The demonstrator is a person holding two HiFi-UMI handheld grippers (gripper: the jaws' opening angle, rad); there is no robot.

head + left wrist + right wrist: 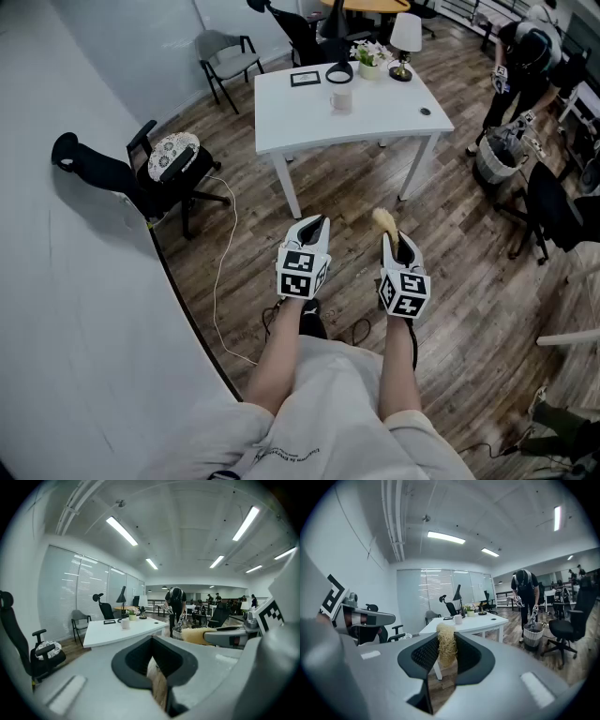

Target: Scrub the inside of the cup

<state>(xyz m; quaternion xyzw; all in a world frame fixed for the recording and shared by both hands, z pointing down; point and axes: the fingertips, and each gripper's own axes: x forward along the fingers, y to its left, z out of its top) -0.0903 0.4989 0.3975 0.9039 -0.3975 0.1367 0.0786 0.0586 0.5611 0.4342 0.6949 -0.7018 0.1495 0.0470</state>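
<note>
Right tongs [392, 236] grasp a straw-coloured scrubber [382, 220]; left tongs [314, 225] are clenched, empty. The cup [341, 98] stands on the white surface [309, 120] at 12 o'clock, well apart. This fits walking up or walking away; any scrubbing means closing that gap.

The cup [341, 99] on the table [300, 122] is too small to show its inside. Only the tip of the scrubber [383, 221] shows in the head view; the rest is hidden in the right gripper [396, 240]. A dark speck [425, 112] on the table is too small to name.
</note>
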